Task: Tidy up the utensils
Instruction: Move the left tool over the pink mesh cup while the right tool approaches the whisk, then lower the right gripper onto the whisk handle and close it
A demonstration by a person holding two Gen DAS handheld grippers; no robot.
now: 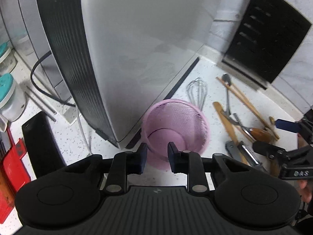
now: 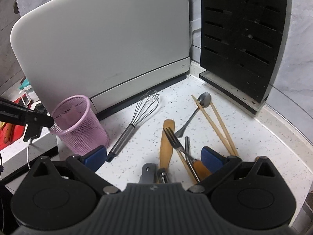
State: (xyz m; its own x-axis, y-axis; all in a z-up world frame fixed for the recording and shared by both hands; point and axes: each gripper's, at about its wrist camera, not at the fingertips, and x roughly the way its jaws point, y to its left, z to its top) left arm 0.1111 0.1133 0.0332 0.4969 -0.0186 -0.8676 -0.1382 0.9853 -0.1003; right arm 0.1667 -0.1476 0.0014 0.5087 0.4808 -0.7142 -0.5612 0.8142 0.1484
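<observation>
From the left wrist view, the left hand-held gripper [image 1: 157, 157] is hanging over the near rim of the pink mesh basket [image 1: 176, 125], its jaws narrowed, with the rim between them; whether the pads are pressing the mesh cannot be told. The basket is standing upright on the speckled counter [image 1: 211, 66], touching the corner of the grey appliance [image 1: 137, 39]. Right of the basket, the whisk [image 1: 197, 92], spoon [image 1: 227, 90] and chopsticks [image 1: 246, 103] are lying loose.

From the right wrist view, the right hand-held gripper [image 2: 154, 159] is hovering wide open and holding nothing, well right of the basket [image 2: 78, 123]. Its jaws are straddling a fork [image 2: 174, 139] and a wooden spatula [image 2: 166, 143] lying below. The whisk [image 2: 135, 119] is lying between basket and fork.
</observation>
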